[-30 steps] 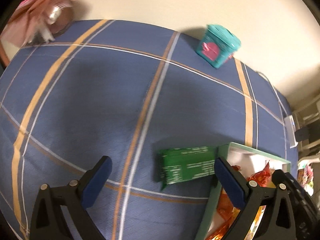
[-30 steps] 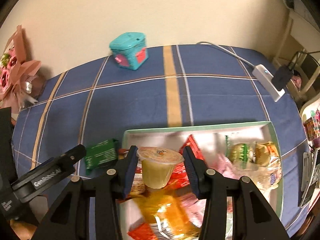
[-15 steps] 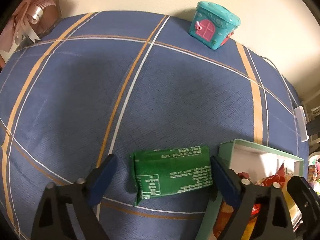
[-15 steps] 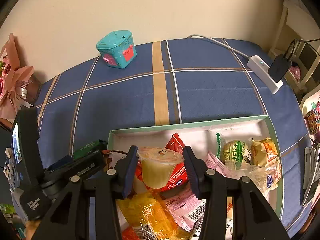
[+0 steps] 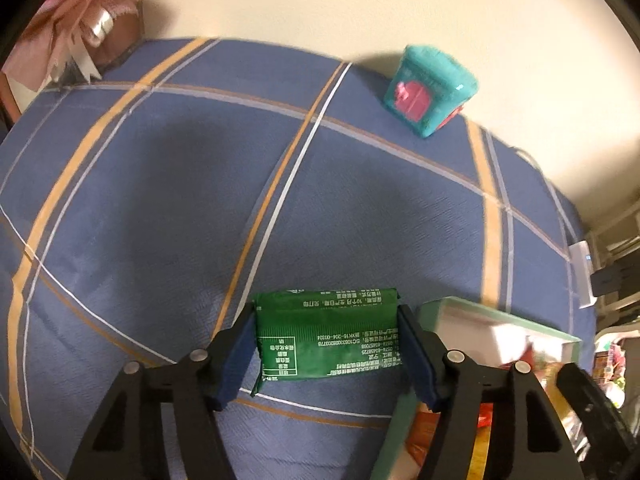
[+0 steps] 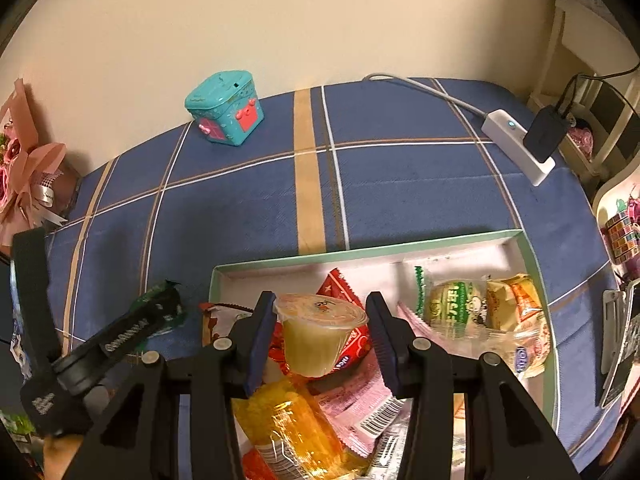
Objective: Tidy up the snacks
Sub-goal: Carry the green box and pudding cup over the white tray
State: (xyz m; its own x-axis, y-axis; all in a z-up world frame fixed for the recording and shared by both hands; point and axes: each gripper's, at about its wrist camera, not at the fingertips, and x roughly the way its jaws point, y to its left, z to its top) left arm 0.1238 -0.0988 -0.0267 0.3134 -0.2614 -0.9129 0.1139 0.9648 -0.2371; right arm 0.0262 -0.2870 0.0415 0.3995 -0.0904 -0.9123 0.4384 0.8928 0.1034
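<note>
Left of the box point(image 5: 496, 320), on the cloth point(image 5: 160, 200), left gripper point(image 5: 327, 344) jaws closing around the green packet point(image 5: 328, 338), presumably for boxing. Right gripper point(image 6: 320, 336) grasps the cup point(image 6: 318, 334) above the box.

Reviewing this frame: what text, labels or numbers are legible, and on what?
No text reads clearly.
Green foil snack packet: white print, upside down, too small to read.
Yellow-green wrapped snack in the white tray: characters, unreadable.
Pink wrapper: barcode, digits blurred.
Left gripper, jaws closing around the green packet: white side lettering, blurred.
</note>
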